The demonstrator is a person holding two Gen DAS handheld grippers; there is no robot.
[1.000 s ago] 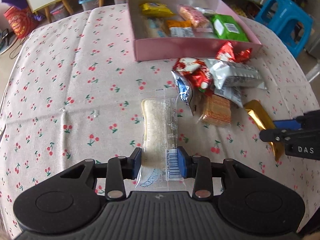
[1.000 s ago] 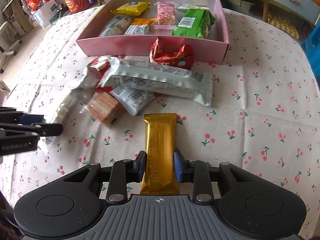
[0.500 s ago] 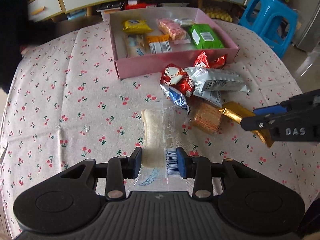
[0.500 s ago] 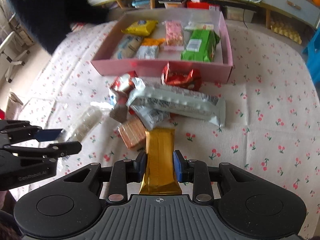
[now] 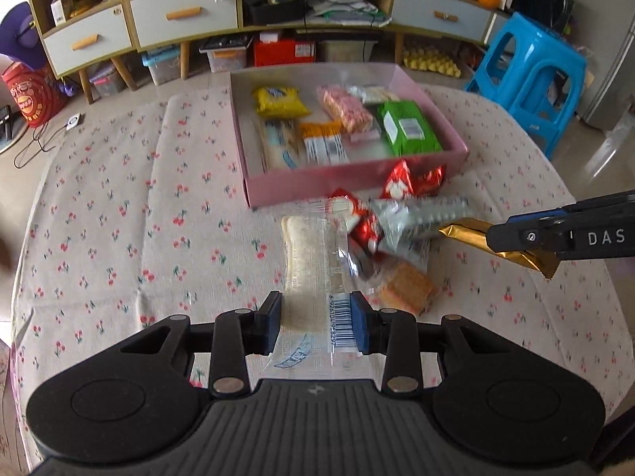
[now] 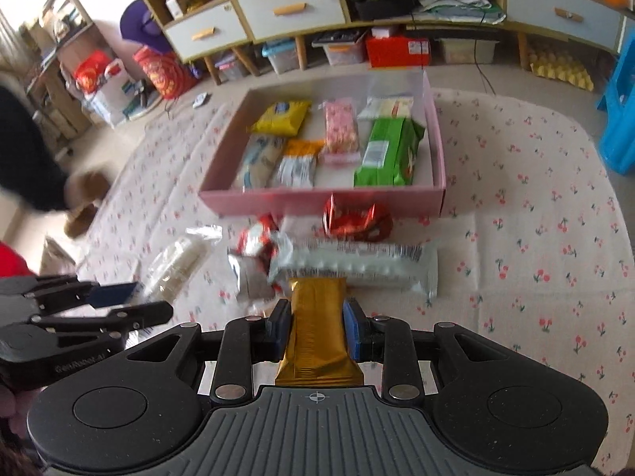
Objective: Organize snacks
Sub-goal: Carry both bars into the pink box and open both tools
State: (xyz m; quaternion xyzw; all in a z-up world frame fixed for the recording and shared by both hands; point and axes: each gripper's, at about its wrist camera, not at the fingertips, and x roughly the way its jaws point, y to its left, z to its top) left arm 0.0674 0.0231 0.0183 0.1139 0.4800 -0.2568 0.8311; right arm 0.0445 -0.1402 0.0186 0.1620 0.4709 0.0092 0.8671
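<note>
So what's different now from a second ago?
Both grippers have risen off the table, each carrying its snack up: the left gripper the clear packet, the right gripper the gold bar. Neither let go. The pink box and the pile in front of it stayed put.

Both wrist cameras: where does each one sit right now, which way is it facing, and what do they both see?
Left wrist: behind the left gripper, facing the pink box; fingers shut on the clear-wrapped snack; right gripper enters at right.
Right wrist: behind the right gripper, facing the same pink box; fingers shut on the gold bar; left gripper enters at left.
Shared: box, snack pile, floral tablecloth, both held snacks.
</note>
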